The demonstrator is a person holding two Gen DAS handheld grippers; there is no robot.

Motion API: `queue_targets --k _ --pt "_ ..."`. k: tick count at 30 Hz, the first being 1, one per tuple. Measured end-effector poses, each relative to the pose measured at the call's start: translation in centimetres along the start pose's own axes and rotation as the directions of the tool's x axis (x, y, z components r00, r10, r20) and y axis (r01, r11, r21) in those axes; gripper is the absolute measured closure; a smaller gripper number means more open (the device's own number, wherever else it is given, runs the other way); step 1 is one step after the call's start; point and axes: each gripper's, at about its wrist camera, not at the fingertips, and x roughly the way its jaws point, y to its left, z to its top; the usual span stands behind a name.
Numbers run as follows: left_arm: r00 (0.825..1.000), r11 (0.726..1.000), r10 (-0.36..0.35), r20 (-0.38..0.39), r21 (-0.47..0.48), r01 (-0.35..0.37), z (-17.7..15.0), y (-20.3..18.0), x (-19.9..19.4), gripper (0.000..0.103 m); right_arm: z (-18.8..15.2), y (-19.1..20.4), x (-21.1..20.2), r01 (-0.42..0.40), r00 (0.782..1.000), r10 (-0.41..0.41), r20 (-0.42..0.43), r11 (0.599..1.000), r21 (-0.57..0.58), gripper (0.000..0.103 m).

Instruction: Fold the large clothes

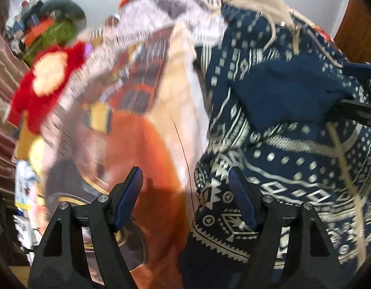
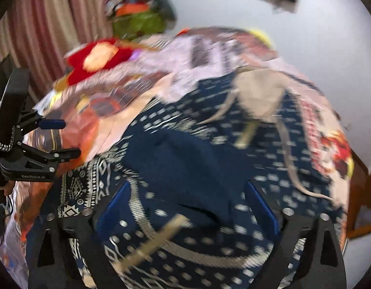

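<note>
Navy patterned garment [image 1: 293,132], one; left tool [image 1: 185,192] and right tool [image 2: 187,202] both agape, empty.

1. The garment [image 2: 185,163] is soft matt cloth, navy with a pale woven-looking print and flat beige cords.
2. The bedspread [image 1: 146,144] is smooth printed cloth.
3. The red toy [image 1: 48,84] looks fuzzy, plush.
4. The left gripper [image 1: 185,197] is matt black plastic with blue ribbed pads and shiny metal screws.
5. The curtain [image 2: 40,24] is striped cloth.
</note>
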Motion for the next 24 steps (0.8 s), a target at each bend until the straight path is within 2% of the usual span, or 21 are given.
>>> queue_targets --k 5,9,12,15,19,20,24 --pt "0.997 0.998 -0.066 -0.037 -0.008 0.066 -0.4 -0.2 3.5 0.03 1.0 3.1 5.3 -0.018 0.996 0.012 -0.086 0.998 -0.066 0.028" --pt "0.995 0.995 -0.098 -0.02 -0.009 0.098 0.2 -0.6 4.7 0.033 1.2 4.5 8.1 -0.023 0.992 0.01 -0.124 0.994 -0.103 0.031" --pt "0.995 0.994 -0.104 0.007 -0.02 0.104 1.0 -0.6 5.1 0.04 1.3 5.0 9.9 0.008 0.99 -0.025 -0.138 0.993 -0.122 0.042" --pt "0.996 0.996 -0.087 0.032 -0.024 0.088 1.3 -0.5 5.5 0.044 1.4 4.9 10.8 0.023 0.993 -0.037 -0.116 0.993 -0.116 0.05" --pt "0.996 0.998 -0.058 0.064 -0.029 0.06 1.3 -0.6 6.0 0.049 1.7 5.1 10.7 0.043 0.995 -0.055 -0.084 0.989 -0.14 0.078" --pt "0.996 0.998 -0.051 0.07 -0.03 0.053 1.4 -0.7 6.2 0.05 1.7 5.1 10.5 0.047 0.995 -0.057 -0.077 0.989 -0.137 0.083" --pt "0.996 0.999 -0.024 0.086 -0.043 0.027 1.0 -1.0 6.2 0.051 2.0 4.1 8.9 0.051 0.998 -0.053 -0.023 0.995 -0.088 0.091"
